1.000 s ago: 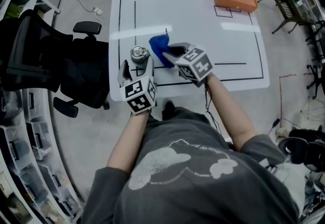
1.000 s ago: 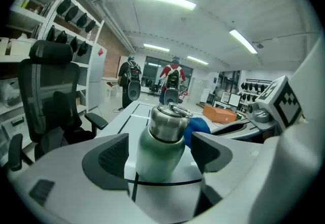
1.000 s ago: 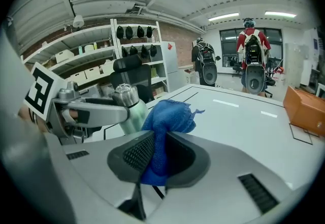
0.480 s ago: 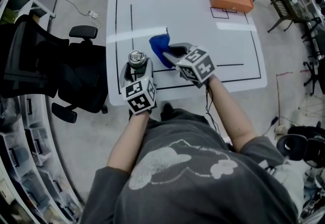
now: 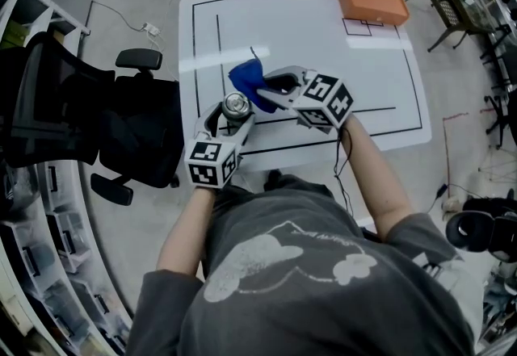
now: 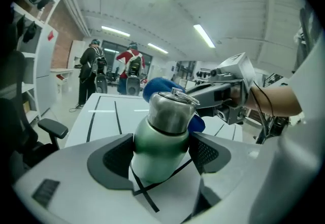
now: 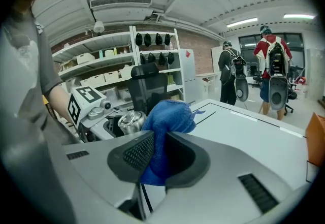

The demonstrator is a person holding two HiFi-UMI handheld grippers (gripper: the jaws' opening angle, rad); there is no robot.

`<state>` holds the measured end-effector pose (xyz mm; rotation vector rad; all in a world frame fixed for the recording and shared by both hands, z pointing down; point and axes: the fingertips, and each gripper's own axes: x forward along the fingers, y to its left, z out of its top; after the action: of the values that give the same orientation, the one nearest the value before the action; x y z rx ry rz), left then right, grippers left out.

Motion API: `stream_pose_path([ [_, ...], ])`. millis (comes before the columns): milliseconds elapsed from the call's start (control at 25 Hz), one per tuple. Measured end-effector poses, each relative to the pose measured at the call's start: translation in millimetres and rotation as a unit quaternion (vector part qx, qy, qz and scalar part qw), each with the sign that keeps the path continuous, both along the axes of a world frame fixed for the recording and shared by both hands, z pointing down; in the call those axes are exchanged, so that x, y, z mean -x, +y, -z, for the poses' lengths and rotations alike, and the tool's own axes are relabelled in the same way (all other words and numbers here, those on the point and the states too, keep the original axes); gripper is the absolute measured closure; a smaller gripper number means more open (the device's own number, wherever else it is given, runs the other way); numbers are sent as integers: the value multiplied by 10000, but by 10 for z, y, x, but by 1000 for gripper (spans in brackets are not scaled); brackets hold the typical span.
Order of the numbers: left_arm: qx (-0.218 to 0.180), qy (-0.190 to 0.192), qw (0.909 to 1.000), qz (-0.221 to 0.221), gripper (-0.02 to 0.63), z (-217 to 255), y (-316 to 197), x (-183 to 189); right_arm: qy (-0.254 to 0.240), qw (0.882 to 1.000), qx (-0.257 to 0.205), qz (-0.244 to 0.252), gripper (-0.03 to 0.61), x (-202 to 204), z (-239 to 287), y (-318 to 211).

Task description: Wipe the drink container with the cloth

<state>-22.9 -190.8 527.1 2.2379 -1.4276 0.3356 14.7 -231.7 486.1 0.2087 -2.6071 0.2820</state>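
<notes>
White table point(image 5: 323, 31), capped bottle point(image 6: 161, 141), cloth point(image 5: 245, 74)

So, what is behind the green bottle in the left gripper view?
The blue cloth, held by the right gripper, sits behind the bottle, at its steel cap. The bottle hides the cloth's middle.

My left claw point(image 5: 233, 114) and right claw point(image 5: 266, 90) are grey with dark ribbed pads point(image 6: 207, 153); behind each sits a black-and-white marker cube point(image 5: 206, 162). I wear a grey short-sleeved T-shirt point(image 5: 307, 290).

Head view: green metal bottle with steel cap point(image 5: 235, 104), body hidden under left gripper point(image 5: 233, 114); blue cloth point(image 5: 245, 75), near end hidden under right gripper point(image 5: 265, 93).
</notes>
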Motion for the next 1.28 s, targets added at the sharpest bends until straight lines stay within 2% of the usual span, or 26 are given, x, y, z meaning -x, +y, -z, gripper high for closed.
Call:
stream_pose_path([
  [120,11,-4,9971,-766,276,-1,23,-19,-47,9996,71,274,511,114,31,53],
  [200,42,-37,9904,-1383,276,5,41,-41,17,9991,79,413,511,162,13,72],
  [360,112,-109,9688,-2475,276,12,84,-58,182,9975,58,682,512,253,-51,87],
  [560,165,-203,9422,-3341,276,21,91,-56,400,9943,158,972,514,307,-133,48],
  [680,170,-234,9321,-3612,276,21,92,-59,631,9937,176,904,515,312,-253,-20],
  [800,122,-222,9281,-3714,276,-8,83,-42,849,9935,237,727,517,314,-419,-73],
  [1120,-16,-28,9304,-3664,275,0,61,-22,1354,9889,501,346,518,286,-819,-76],
  [1280,-69,32,9334,-3588,275,0,49,-25,1450,9878,569,19,517,266,-928,-91],
])
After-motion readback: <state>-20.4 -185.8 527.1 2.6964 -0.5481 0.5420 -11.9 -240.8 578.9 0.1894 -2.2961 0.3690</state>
